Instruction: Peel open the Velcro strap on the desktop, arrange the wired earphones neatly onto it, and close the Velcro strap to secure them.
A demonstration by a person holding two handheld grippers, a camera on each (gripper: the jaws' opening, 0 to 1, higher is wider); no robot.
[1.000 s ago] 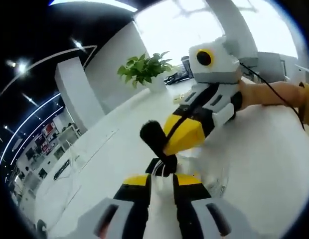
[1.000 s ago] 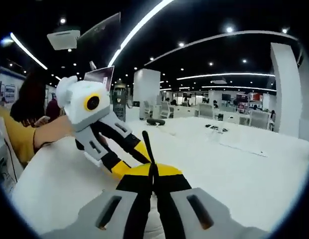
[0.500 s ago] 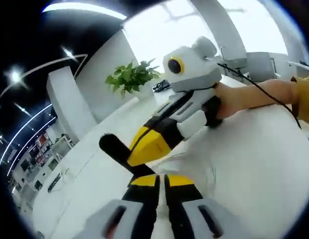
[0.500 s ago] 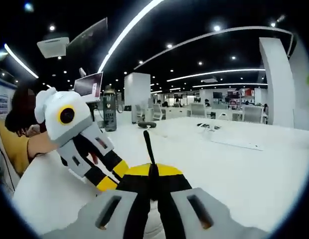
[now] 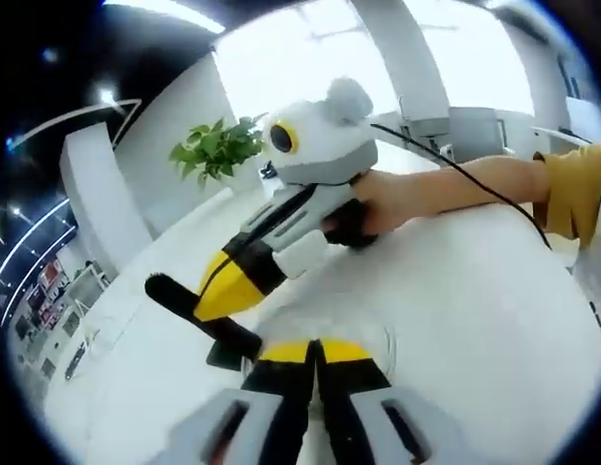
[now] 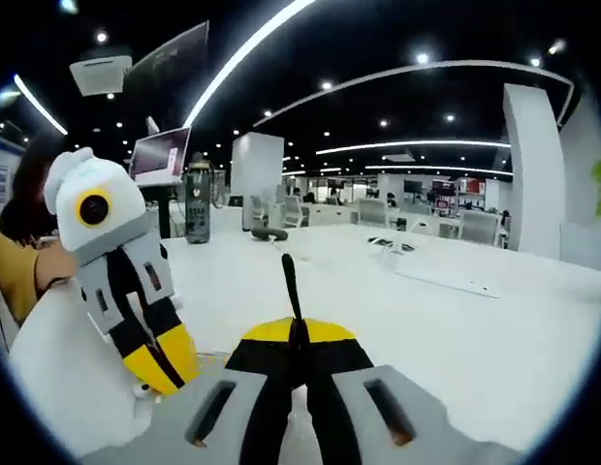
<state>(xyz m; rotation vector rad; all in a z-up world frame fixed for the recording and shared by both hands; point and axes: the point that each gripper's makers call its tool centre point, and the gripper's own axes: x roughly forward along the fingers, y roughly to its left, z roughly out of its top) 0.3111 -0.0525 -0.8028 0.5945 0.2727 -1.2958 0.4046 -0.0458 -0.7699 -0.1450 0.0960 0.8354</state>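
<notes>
Well, the white surface [image 5: 475,320] runs wide under both tools, and both are held low over it and close together. That looks to me like the peeling step, one end of the strap being drawn away from the other.

A hand [image 5: 378,203] brings the right claw [image 5: 215,295] in at a slant, so the pull runs along the strap and not straight up. Its yellow tips are clamped on the black Velcro strap [image 5: 174,295], which sticks out past them as a dark tongue. In its own view the strap stands up from between the pinched tips.

The left claw [image 5: 317,354] has its tips pressed together just beside the strap's near end. I cannot tell whether it actually grips that end.

I cannot pick out the earphones with any certainty against the bright top.
</notes>
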